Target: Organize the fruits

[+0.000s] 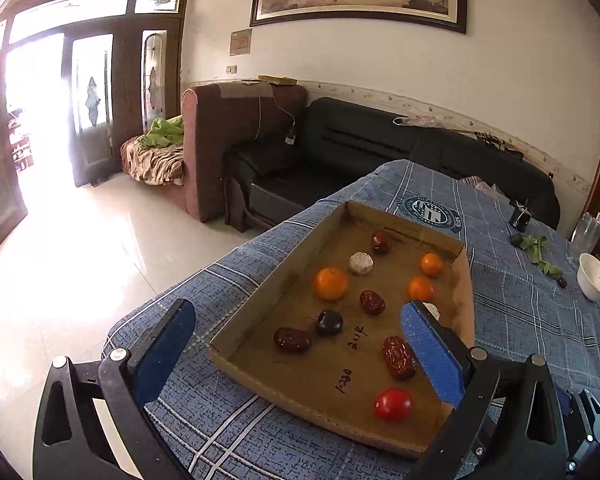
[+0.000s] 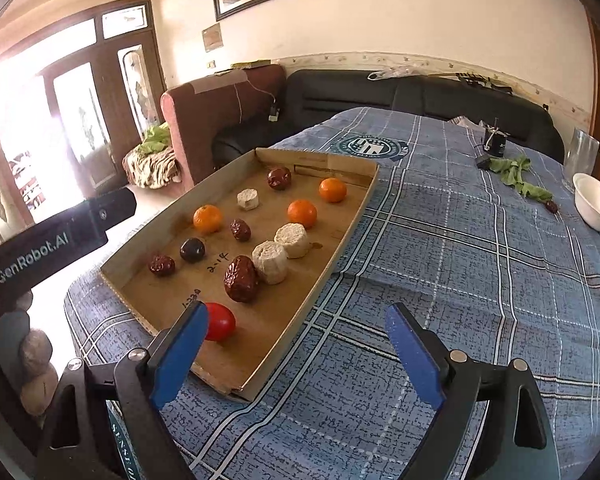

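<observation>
Nearest the right wrist camera, the right gripper (image 2: 294, 354) stands with its blue-padded jaws spread wide and nothing between them, hovering over the blue plaid tablecloth (image 2: 440, 240) just at the near corner of a shallow cardboard tray (image 2: 340, 236). The left gripper (image 1: 298, 354) is likewise wide open and empty, its jaws straddling the near end of the same tray. The fruits all lie loose on the tray floor. Closest to the grippers is a red tomato (image 2: 219, 322), partly hidden behind the right gripper's left pad in the right wrist view. Just beyond it sits a large wrinkled red date (image 2: 241, 279), touching a pale round cake-like piece (image 2: 270, 262), with a second pale piece (image 2: 292, 240) just behind that one. Toward the tray's left side lie a smaller date (image 2: 162, 265) and a dark plum (image 2: 192, 249), near each other. Farther in are another date (image 2: 240, 229), two oranges (image 2: 207, 218) (image 2: 302, 213), then a third pale piece (image 2: 247, 199), a third orange (image 2: 332, 190) and a last date (image 2: 279, 177) near the far wall. Well apart, at the table's far right, stand a white bowl (image 2: 596, 202) and some green leaves (image 2: 514, 174); behind the table runs a dark sofa (image 2: 380, 92).
</observation>
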### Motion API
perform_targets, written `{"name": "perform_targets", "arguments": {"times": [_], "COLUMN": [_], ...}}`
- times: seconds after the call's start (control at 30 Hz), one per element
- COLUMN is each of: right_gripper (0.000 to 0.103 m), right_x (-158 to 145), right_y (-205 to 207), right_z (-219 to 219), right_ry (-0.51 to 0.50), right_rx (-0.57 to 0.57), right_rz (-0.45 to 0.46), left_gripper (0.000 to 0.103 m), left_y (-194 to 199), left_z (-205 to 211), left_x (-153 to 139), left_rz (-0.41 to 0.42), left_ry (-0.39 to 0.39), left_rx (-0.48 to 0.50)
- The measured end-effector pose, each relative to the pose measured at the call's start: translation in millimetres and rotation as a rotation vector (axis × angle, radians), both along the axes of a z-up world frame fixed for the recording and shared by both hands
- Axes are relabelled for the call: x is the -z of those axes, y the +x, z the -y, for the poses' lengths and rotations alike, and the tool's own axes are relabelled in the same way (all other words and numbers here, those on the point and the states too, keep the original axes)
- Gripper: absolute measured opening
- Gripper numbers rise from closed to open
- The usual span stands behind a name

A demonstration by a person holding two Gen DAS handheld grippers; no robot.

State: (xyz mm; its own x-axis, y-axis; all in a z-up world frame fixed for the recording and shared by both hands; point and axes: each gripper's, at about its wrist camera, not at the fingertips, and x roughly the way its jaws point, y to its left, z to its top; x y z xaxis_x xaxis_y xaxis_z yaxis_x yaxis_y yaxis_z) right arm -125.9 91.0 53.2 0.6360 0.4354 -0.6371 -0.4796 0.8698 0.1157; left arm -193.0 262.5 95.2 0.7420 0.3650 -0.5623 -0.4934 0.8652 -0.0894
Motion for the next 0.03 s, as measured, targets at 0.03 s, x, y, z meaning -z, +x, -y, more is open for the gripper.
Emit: {"name": "perform_targets", "arguments": {"times": [0.03], "right_gripper": [0.094], "right_x": [-0.2], "right_y": [0.8], "right_z": [0.4], "right_ry": [0.001], "right_rx": [0.003], "right_rz": [-0.002], "left_gripper": [0.103], "left_y": [0.6], "left_z": [0.7], "left_x": [-0.2], "left_rz": [-0.006], "left_ry": [0.002], "left_rx": [0.002]}}
